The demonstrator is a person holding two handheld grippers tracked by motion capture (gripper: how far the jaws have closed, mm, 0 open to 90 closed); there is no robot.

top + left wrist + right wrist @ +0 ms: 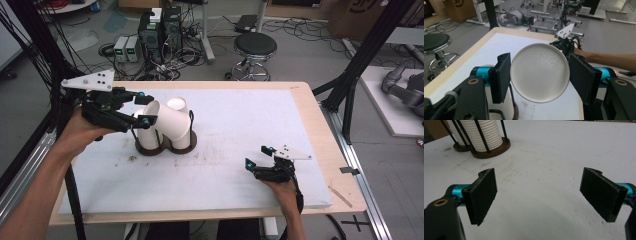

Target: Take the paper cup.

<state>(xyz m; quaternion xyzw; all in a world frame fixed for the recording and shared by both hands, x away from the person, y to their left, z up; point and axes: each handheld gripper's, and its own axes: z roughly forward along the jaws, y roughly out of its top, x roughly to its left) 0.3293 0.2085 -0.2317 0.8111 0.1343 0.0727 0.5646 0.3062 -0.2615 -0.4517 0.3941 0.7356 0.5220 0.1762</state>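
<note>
The left gripper view shows a white cup's [539, 72] round, finely textured base clamped between the left gripper's [539, 75] flat black jaws. From the high view the cup [162, 119] tilts at 10 o'clock above the brown holder [165, 145]. The right gripper [539, 195] hovers over the white table [549, 157] at 5 o'clock, jaws spread; ribbed stacked cups [484, 135] stand beyond.

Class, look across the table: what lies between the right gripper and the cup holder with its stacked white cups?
Nothing: in the high view only bare white board separates the right gripper from the cup holder.
</note>
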